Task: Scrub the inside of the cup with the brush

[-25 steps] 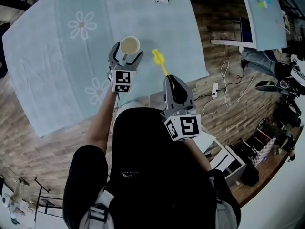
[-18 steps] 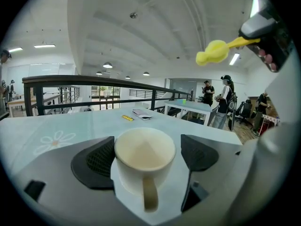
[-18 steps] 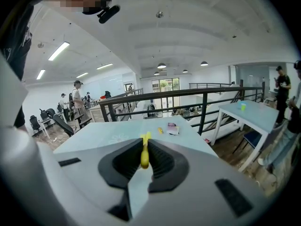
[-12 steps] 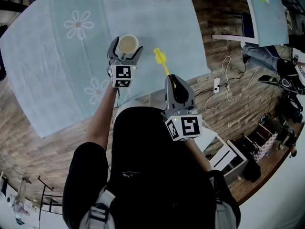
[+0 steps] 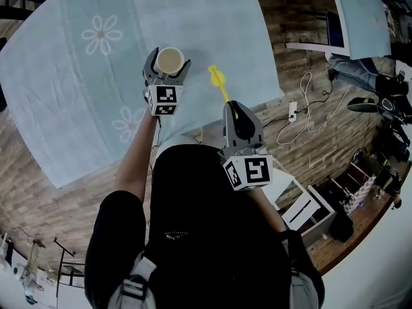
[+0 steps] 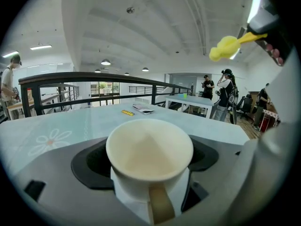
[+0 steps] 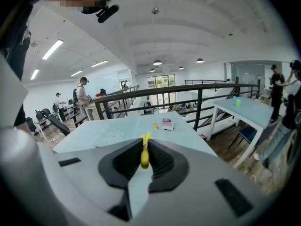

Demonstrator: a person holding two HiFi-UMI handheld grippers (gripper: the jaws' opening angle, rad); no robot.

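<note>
1. Head view: the left gripper (image 5: 168,64) was clamped on the cup (image 5: 170,58), held upright with its mouth up over the flowered table (image 5: 77,89). The right gripper (image 5: 234,108) pinched the yellow brush (image 5: 217,79) by its handle. The brush head lay at about 3 o'clock of the cup and clear of the rim. Judging by this, both things were in hand but no scrubbing had begun. Bringing the head over the mouth, lowering it in and working it round were all left to do.

2. Left gripper view: the jaws pressed on the cup's sides, with the handle facing the camera at 6 o'clock. This view alone showed the inside, pale, bare and empty. The brush head hung in the air at about 1 o'clock of the cup, well apart. The head view could not show that height.

3. Right gripper view: the jaws were narrow, shut on the brush handle, which ran straight out toward 12 o'clock. The cup did not show here, so the gap between head and rim could not be judged from this view.
</note>
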